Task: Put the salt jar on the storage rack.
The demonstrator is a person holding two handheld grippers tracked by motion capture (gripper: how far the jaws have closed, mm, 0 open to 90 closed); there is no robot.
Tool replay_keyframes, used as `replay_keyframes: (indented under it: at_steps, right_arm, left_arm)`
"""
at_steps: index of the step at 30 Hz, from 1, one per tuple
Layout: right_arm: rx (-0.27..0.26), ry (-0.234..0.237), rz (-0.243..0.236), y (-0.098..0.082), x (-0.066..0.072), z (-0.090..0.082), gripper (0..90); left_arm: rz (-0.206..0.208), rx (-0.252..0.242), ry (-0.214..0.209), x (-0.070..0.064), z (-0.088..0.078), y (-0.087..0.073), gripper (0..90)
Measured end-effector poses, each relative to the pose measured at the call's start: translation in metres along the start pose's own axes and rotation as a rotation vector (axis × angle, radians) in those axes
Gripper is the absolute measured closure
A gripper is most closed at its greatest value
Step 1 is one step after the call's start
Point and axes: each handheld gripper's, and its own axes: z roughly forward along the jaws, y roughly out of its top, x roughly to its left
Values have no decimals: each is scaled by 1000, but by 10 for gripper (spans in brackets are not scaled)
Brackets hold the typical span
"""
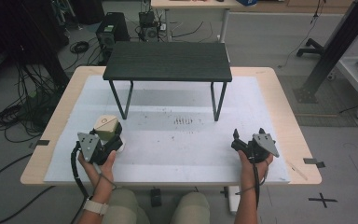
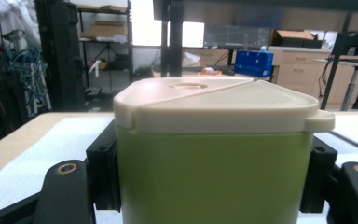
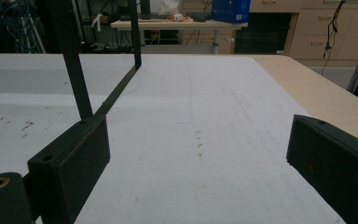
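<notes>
A workshop room with a grey floor, cable bundles and dark equipment racks lies around a light wooden table (image 1: 285, 112) whose top is covered by a white, faintly scuffed sheet. On the far half of that sheet stands a small black bench (image 1: 168, 61), a flat dark slab with a fine grain on thin black metal legs; it serves here as the landmark.

In front of the bench's left leg, on the person's side, is the green container (image 1: 106, 129). It is a smooth, matte, olive-green box with rounded corners, capped by a cream plastic lid (image 2: 214, 105) that overhangs the walls, carries a small tab at one corner and has a round recess in its top. A diagonal seam crosses the lid.

The left hand-held gripper (image 1: 103, 140) sits just nearer the person than the container, angled toward the bench. Its jaws are closed on the green walls: in the left gripper view the black pads (image 2: 103, 170) press against both sides of the box, below the lid's rim, and the container stands upright between them. A grey three-cornered plate rides on top of the tool and a black cable trails from it along the forearm.

The right hand-held gripper (image 1: 249, 136) is in front of the bench's right leg and well apart from the container, low over the white sheet. Its blocky black jaws stand wide apart with bare sheet between them.
</notes>
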Motion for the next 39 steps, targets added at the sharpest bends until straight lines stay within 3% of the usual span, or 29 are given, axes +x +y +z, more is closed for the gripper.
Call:
replay_keyframes:
  at_steps: [13,24,39]
  right_arm:
    - [-1,0,1,0,0,0,62]
    - [-3,-1,2,0,0,0,62]
    - [-6,-2,6,0,0,0,63]
  left_arm:
    - [-25,-2,-81,1,-4,33,298]
    - [-16,-24,-144,1,-4,63,299]
    - [-9,-50,-231,-11,10,106,301]
